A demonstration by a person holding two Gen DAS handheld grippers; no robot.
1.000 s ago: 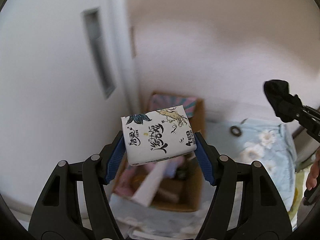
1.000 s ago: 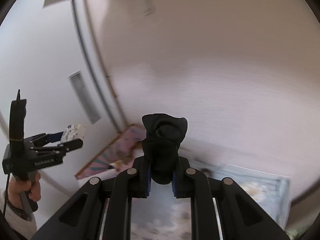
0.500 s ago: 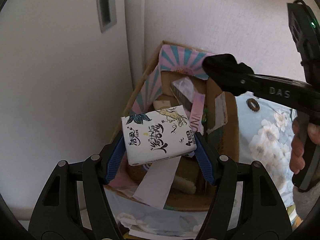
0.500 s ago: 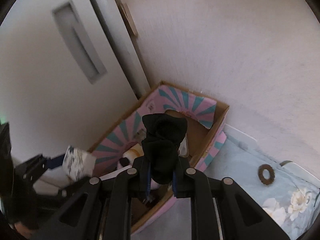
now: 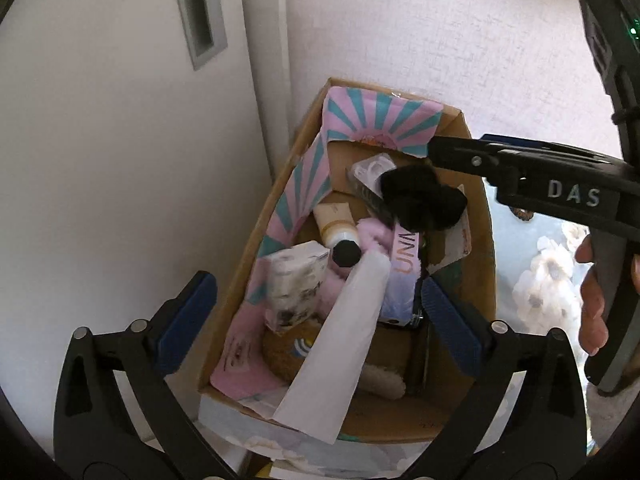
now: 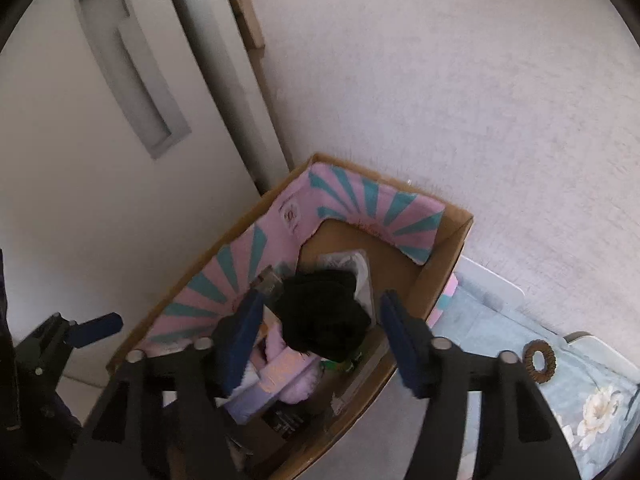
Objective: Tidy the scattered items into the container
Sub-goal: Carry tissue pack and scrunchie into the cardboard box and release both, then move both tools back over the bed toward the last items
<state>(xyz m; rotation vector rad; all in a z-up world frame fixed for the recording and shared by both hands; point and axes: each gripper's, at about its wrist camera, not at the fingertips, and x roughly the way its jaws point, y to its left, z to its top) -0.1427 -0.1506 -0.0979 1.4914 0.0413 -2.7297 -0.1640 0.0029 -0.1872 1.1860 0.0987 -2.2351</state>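
Observation:
A cardboard box [image 5: 478, 216] with pink and teal striped flaps stands in the corner by the wall and holds several items. My left gripper [image 5: 318, 316] is open above its near end. The white tissue pack [image 5: 296, 280] lies inside the box by the left flap. My right gripper [image 6: 320, 336] is open above the box [image 6: 444, 268]. The black cloth bundle [image 6: 324, 316] sits between its spread fingers, in or just over the box. It also shows in the left wrist view [image 5: 420, 198], just below the right gripper's fingers [image 5: 472, 156].
A white door with a recessed handle [image 5: 198, 12] is left of the box, a white wall behind it. A floral blue cloth [image 6: 560, 392] lies right of the box with a brown hair ring [image 6: 540, 360] on it. The box also holds a cream tube [image 5: 338, 232] and a white paper strip [image 5: 340, 344].
Both grippers came over the box and opened. The tissue pack left my left gripper and now lies in the box. The black cloth left my right gripper's grip.

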